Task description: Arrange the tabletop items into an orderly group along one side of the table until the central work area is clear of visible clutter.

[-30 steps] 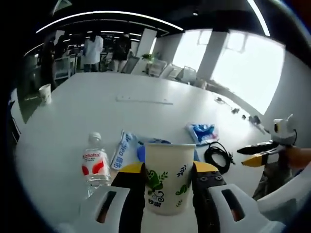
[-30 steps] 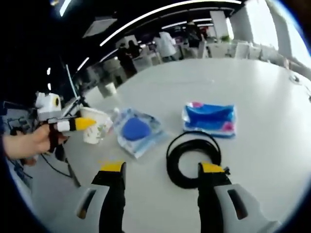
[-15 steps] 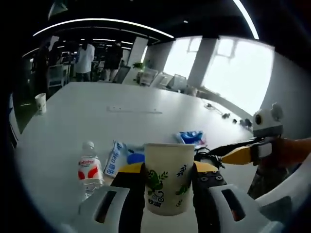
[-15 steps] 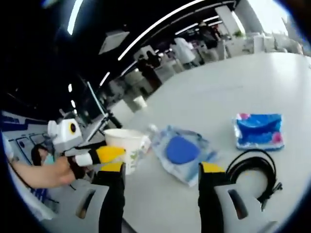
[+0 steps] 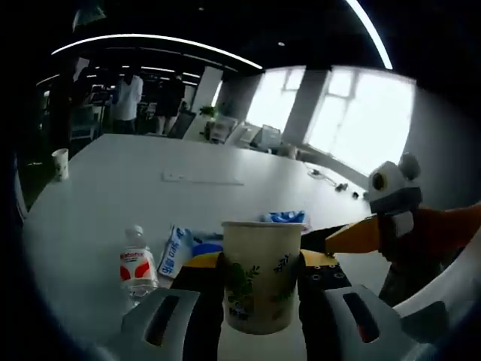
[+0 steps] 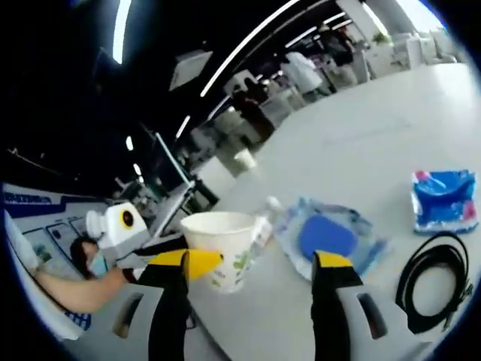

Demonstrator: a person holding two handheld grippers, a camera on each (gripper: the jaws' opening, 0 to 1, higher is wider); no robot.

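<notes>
A white paper cup point(image 5: 259, 274) with green leaf prints stands upright between the jaws of my left gripper point(image 5: 259, 263), which is shut on it. In the right gripper view the same cup point(image 6: 225, 244) is held off the table by the left gripper point(image 6: 197, 263), whose yellow tip shows. My right gripper point(image 6: 252, 262) is open, holding nothing, just short of the cup. It enters the left gripper view as the right gripper point(image 5: 353, 237). On the white table point(image 5: 113, 195) lie a water bottle point(image 5: 137, 263), a blue-white packet point(image 6: 327, 237), a blue tissue pack point(image 6: 443, 199) and a black cable coil point(image 6: 436, 278).
A second paper cup point(image 5: 60, 163) stands far off at the table's left edge, and a flat white strip point(image 5: 201, 179) lies mid-table. A person's hand point(image 6: 75, 289) holds the left gripper. People and chairs stand beyond the far end of the table.
The right gripper has swung left and come close to the held cup, so cable and tissue pack slid to the right of its view. The left gripper still holds the cup.
</notes>
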